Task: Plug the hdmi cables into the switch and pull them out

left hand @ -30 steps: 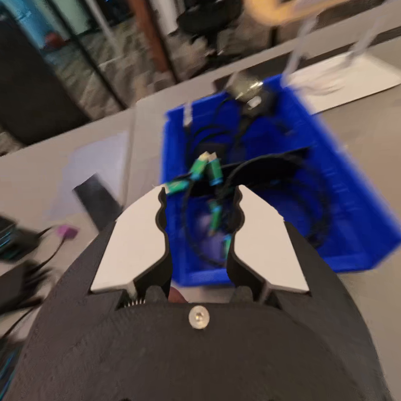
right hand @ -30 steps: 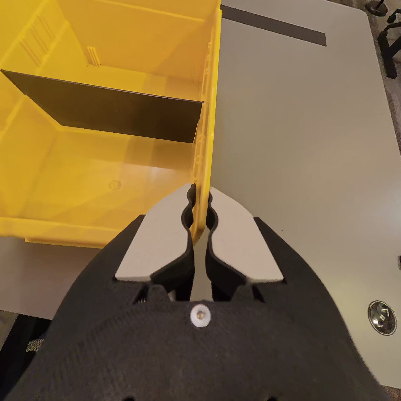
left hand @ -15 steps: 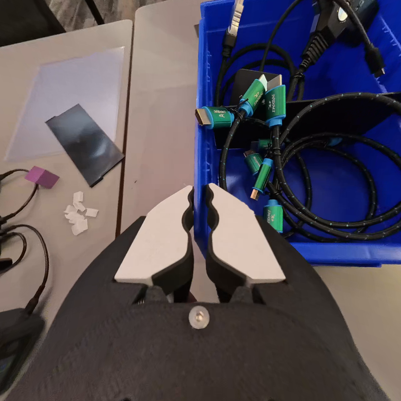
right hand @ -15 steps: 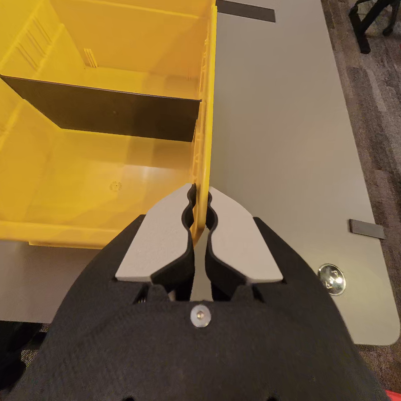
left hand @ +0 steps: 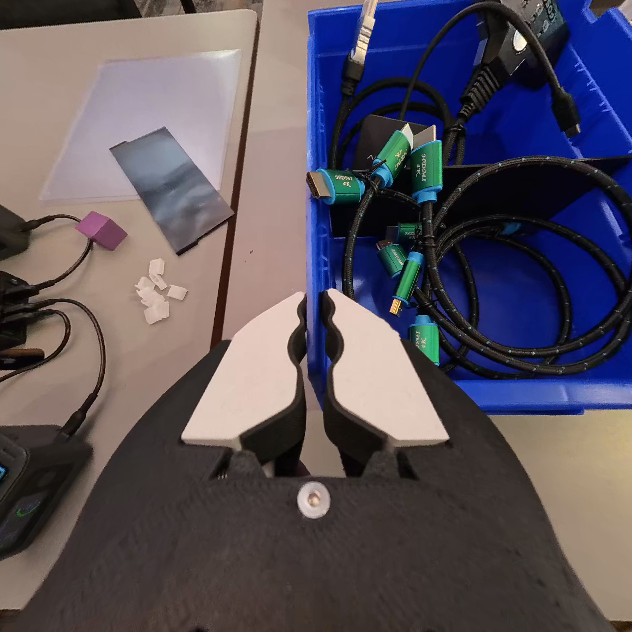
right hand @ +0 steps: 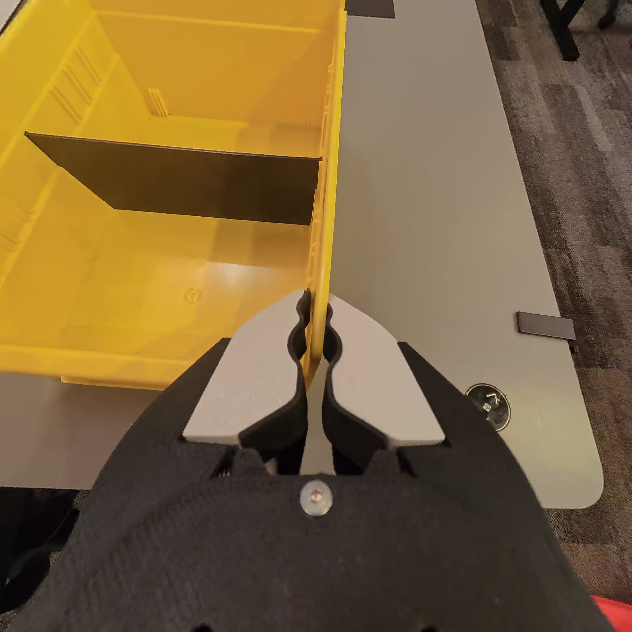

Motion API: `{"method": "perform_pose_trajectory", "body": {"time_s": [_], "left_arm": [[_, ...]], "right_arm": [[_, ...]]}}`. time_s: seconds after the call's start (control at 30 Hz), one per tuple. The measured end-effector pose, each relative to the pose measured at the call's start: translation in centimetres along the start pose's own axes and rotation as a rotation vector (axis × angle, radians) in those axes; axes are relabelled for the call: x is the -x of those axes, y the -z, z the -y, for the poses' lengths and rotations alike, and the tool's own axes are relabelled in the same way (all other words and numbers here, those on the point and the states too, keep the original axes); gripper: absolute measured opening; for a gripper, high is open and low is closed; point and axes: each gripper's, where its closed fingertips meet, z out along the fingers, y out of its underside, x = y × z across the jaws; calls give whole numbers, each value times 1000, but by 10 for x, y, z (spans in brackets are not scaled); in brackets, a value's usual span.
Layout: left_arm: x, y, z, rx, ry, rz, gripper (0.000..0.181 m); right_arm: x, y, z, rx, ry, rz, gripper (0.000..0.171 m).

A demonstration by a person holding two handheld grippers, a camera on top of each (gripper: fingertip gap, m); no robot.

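Note:
A blue bin (left hand: 513,393) holds several black braided HDMI cables (left hand: 513,342) with green plugs (left hand: 343,186). A black box, probably the switch (left hand: 371,143), lies under the plugs behind a black divider. My left gripper (left hand: 314,301) is shut on the bin's left wall near its front corner. In the right wrist view an empty yellow bin (right hand: 136,273) with a black divider (right hand: 191,181) sits on the grey table (right hand: 427,205). My right gripper (right hand: 318,297) is shut on its right wall near the front corner.
Left of the blue bin lie a dark film sheet (left hand: 171,195), a purple block (left hand: 101,231), white scraps (left hand: 155,294) and black devices with cables (left hand: 30,478). A black adapter (left hand: 506,58) sits at the bin's back. The table's right edge and a metal grommet (right hand: 489,407) are close. There is about 90 cm between the tips of the two grippers.
My left gripper came down from open above the blue bin and closed on its left wall. My right gripper, holding the yellow bin, has moved toward the table's right front corner.

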Motion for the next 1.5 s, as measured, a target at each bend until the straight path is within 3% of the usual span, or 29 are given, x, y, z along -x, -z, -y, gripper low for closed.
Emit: {"method": "perform_pose_trajectory", "body": {"time_s": [0.23, 0.33, 0.5, 0.7, 0.87, 1.03, 1.2, 1.5], "left_arm": [[9, 1, -1, -15, 17, 32, 7], [11, 1, 0, -21, -37, 53, 9], [18, 5, 3, -48, -28, 67, 38], [31, 36, 44, -202, -83, 167, 45], [-27, 47, 102, -324, -322, 89, 40], [-92, 4, 144, -289, -458, -63, 41], [-121, -63, 168, -147, -516, -188, 57], [-128, -147, 158, 76, -701, -253, 76]], "right_arm": [[-1, -1, 1, 11, 21, -11, 6], [3, 2, 5, -15, 12, -15, 19], [1, 23, 27, -82, 75, -145, 42], [43, 63, 73, -230, 218, -201, 36], [122, 75, 107, -327, 301, -60, 28], [227, 62, 116, -343, 332, 222, 25], [312, 54, 104, -322, 340, 439, 24], [375, 39, 70, -246, 403, 602, 23]]}}
